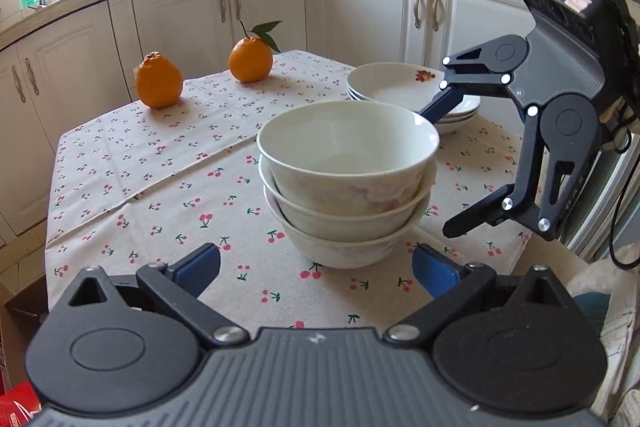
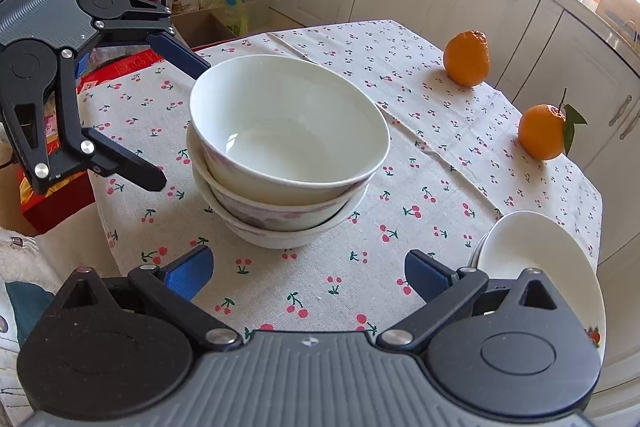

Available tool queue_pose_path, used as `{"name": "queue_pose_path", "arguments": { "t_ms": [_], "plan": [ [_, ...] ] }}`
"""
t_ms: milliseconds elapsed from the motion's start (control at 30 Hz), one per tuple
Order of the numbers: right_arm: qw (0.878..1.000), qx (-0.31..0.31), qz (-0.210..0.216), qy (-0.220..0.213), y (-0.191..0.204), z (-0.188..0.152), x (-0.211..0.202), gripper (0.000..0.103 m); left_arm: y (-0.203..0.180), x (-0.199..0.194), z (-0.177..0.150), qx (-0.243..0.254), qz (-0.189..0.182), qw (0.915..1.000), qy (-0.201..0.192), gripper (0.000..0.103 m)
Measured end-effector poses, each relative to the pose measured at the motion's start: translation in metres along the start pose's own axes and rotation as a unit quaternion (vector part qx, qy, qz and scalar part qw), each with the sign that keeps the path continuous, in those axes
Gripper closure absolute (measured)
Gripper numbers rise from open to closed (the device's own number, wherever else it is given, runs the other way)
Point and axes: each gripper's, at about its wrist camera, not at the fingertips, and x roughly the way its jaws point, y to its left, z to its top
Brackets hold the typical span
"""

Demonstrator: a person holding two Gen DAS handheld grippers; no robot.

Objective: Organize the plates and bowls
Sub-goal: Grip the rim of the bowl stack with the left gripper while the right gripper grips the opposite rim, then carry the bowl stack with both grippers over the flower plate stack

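1. Both sets of jaws are wide open and hold nothing. The left gripper (image 1: 316,269) sits low, just in front of the bowls. The right gripper (image 2: 308,273) sits low on the other side of them, with one finger near the plates.

2. The bowls (image 1: 347,183) are in the middle of the table (image 1: 132,163). There are three, one inside the other. The plates (image 1: 404,93) are in their own pile near the table edge, a little way from the bowls.

3. I think the bowls are nested so they take up less room. The plates are piled flat for the same reason. Bowls go with bowls and plates go with plates, so the sorting looks nearly done, or done.

4. I think the grippers are open because they have nothing to carry right now. They stand on two sides of the bowls, not touching them.

5. The bowls all point their open side up. The pile goes straight up and down, but the top bowl leans a little to one side. A bump could make it slide.

6. The plates also face up. Their pile is short and wide, so it looks steady.

7. Two oranges (image 1: 159,79) (image 1: 250,59) sit on the far side of the table, well away from the dishes. One has a green leaf.
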Motion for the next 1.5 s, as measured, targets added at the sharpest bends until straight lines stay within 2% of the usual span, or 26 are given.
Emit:
{"name": "queue_pose_path", "arguments": {
  "t_ms": [200, 467, 867, 1167, 1267, 1333, 1500],
  "plan": [
    [1.000, -0.004, 0.018, -0.001, -0.007, 0.002, 0.012, 0.000, -0.005, 0.028, -0.002, 0.042, -0.024, 0.9984, 0.030, 0.001],
    [0.999, -0.019, 0.044, 0.000, -0.015, 0.006, 0.024, 0.000, -0.006, 0.036, 0.001, 0.100, -0.050, 0.9934, 0.026, 0.002],
    [0.991, -0.085, 0.099, 0.009, -0.016, 0.021, 0.030, 0.000, 0.014, 0.044, 0.013, 0.122, -0.139, 0.9819, 0.044, 0.013],
    [0.986, -0.107, 0.127, 0.024, -0.017, 0.029, 0.031, 0.002, 0.024, 0.047, 0.018, 0.116, -0.159, 0.9787, 0.057, 0.017],
    [0.984, -0.113, 0.137, 0.028, -0.018, 0.031, 0.032, 0.005, 0.026, 0.048, 0.018, 0.113, -0.167, 0.9775, 0.063, 0.018],
    [0.983, -0.115, 0.142, 0.030, -0.018, 0.033, 0.034, 0.010, 0.027, 0.052, 0.020, 0.109, -0.173, 0.9765, 0.068, 0.020],
    [0.981, -0.112, 0.156, 0.032, -0.019, 0.035, 0.036, 0.013, 0.028, 0.055, 0.021, 0.111, -0.183, 0.9742, 0.071, 0.022]
  ]
}}
